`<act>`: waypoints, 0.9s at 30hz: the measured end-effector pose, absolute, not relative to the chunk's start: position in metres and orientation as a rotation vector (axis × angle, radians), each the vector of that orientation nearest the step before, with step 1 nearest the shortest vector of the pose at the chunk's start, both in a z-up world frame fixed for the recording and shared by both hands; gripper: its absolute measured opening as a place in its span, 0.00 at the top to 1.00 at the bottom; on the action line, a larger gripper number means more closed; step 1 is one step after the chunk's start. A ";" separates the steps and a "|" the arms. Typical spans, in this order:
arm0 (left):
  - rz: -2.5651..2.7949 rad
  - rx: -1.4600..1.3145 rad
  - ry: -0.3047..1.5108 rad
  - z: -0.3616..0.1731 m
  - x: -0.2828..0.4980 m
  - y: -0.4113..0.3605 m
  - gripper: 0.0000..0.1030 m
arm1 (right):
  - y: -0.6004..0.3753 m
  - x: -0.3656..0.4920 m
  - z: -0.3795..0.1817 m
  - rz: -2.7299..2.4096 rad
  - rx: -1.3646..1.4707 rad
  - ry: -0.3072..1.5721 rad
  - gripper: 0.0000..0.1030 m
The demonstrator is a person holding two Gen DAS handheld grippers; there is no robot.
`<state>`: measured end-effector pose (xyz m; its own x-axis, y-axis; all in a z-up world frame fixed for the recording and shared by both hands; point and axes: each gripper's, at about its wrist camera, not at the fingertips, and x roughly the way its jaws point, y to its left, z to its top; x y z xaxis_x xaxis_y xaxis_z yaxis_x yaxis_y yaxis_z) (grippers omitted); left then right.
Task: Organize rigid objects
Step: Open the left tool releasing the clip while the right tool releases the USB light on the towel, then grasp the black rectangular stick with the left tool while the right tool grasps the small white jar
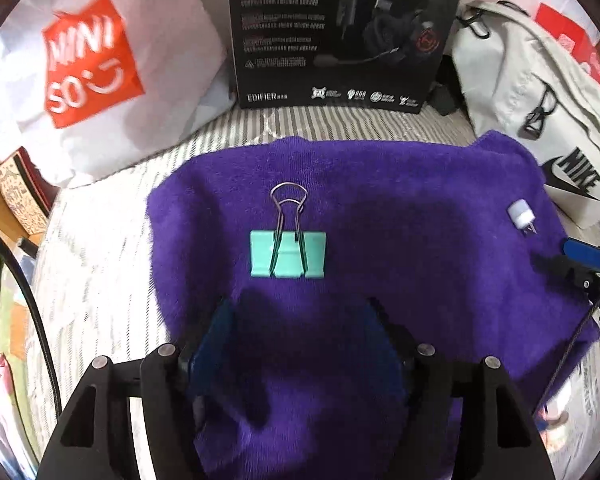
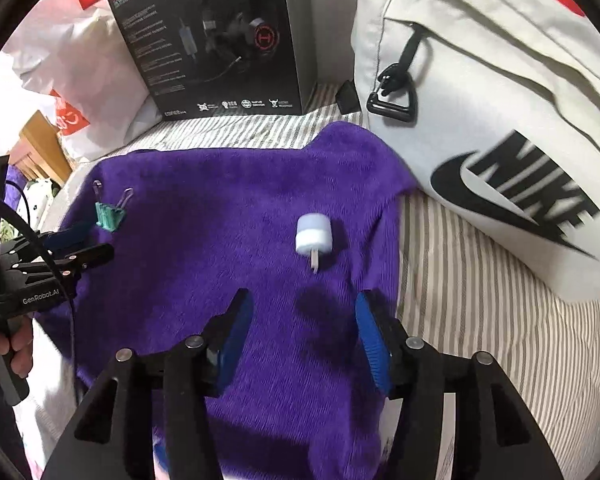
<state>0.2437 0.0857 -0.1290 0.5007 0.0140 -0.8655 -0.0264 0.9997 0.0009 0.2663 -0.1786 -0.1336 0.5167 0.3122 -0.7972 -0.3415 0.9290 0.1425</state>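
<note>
**Two small items on a purple towel, both grippers empty**

Surface: a purple towel [image 1: 379, 208] spread over a grey-and-white striped sheet [image 2: 479, 312].

Item 1: mint-green binder clip [image 1: 287, 254], lying flat on the left half of the towel, wire handles pointing away from the left wrist camera. It sits just ahead of the left gripper [image 1: 300, 320], apart from it. From the right wrist view the same clip appears near the towel's left edge, close to the blue pads of the left gripper.

Item 2: small white cylindrical plug-like piece [image 2: 313, 234] with a thin prong, lying on the right half of the towel, prong pointing toward the right gripper [image 2: 303, 312]. It lies just ahead of that gripper, not touching it.

Left gripper: jaws apart, nothing between them. A hand [image 2: 4, 356] holds its grip at the left edge of the right wrist view.

Right gripper: jaws apart, only towel between the blue pads.

Surroundings: black headphone box [image 1: 339, 32] upright behind the towel; white bag with red Miniso logo [image 1: 92, 64] to its left; white Nike bag [image 2: 499, 120] at the towel's right, well apart from both items
</note>
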 end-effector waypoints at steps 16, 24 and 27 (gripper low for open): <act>0.059 -0.062 0.944 -0.118 0.122 0.063 0.36 | -0.231 0.165 -0.112 0.387 0.127 0.880 0.42; 0.042 -0.023 1.014 -0.149 0.103 0.035 0.36 | -0.239 0.126 -0.116 0.377 0.060 0.864 0.36; 0.066 0.014 1.028 -0.158 0.103 0.029 0.36 | -0.240 0.116 -0.125 0.370 0.046 0.872 0.36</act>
